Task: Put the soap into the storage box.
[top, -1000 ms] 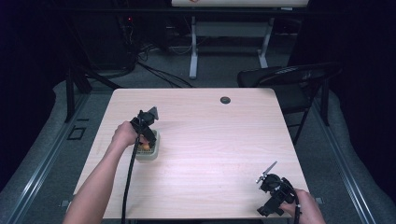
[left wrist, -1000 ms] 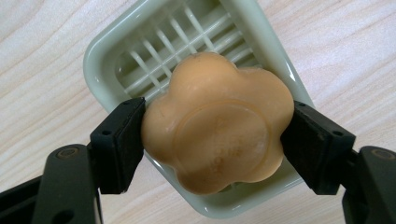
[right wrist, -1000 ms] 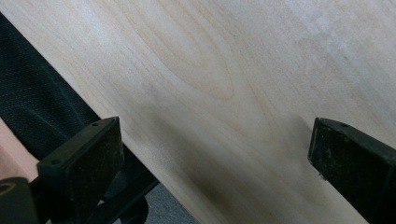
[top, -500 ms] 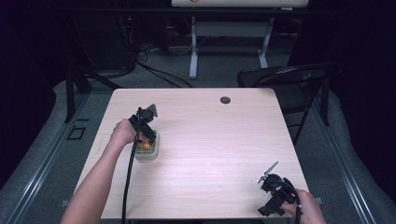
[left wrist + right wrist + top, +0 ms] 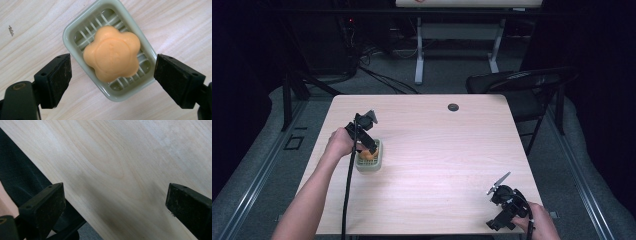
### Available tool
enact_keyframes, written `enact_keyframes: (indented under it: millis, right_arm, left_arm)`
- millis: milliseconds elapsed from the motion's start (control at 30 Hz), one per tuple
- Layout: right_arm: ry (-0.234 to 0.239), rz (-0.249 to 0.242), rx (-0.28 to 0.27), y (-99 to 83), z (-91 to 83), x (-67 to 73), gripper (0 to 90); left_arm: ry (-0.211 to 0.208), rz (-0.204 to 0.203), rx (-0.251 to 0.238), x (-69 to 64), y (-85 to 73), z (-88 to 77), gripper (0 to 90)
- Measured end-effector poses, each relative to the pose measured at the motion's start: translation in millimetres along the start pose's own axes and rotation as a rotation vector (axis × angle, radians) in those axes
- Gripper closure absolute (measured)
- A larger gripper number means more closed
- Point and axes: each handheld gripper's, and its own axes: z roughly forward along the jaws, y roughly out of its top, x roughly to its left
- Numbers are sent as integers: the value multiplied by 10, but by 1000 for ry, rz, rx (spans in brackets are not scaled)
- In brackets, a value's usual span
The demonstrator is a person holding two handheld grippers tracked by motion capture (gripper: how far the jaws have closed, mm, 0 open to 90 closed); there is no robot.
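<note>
1. Nearest the person, at the table's (image 5: pixel 437 165) front right corner, the right gripper (image 5: pixel 507 202) is held low in the right hand (image 5: pixel 537 227), beside the table edge

2. In the right gripper view its two black jaws stand wide apart with nothing between them, over bare pale wood (image 5: pixel 125 170) and the table's edge, where dark floor shows below

3. Farther in, on the left half of the table, the left hand (image 5: pixel 339 142) holds the left gripper (image 5: pixel 364 137) directly above a soap dish (image 5: pixel 369 162), its cable trailing back along the forearm

4. In the left gripper view (image 5: pixel 111 75) the jaws are spread wide, one on each side of the grey-green dish (image 5: pixel 75 30), and neither pad touches the dish or the soap

5. An orange flower-shaped soap (image 5: pixel 112 53) lies on the slatted bottom of the dish, slightly toward one end; the dish sits flat on the wood, turned diagonally in this view

6. Near the far edge of the table sits a small dark round grommet (image 5: pixel 453 107)

7. Beyond the right far corner stands a black chair (image 5: pixel 517 85), and farther back a white frame (image 5: pixel 419 50) and cables lie on the grey floor
</note>
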Motion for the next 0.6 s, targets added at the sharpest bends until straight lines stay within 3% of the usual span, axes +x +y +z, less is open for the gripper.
enact_keyframes:
  millis: [233, 333, 600]
  right_arm:
    - [6, 13, -37, -20, -24, 26, 24]
    - [18, 42, -61, -23, -25, 12, 31]
    - [13, 40, -52, -30, -20, 11, 31]
  left_arm:
    - [4, 19, -51, -68, -119, -193, 113]
    - [0, 32, -86, -100, -208, -283, 76]
    - [-3, 49, -109, -162, -423, -337, 26]
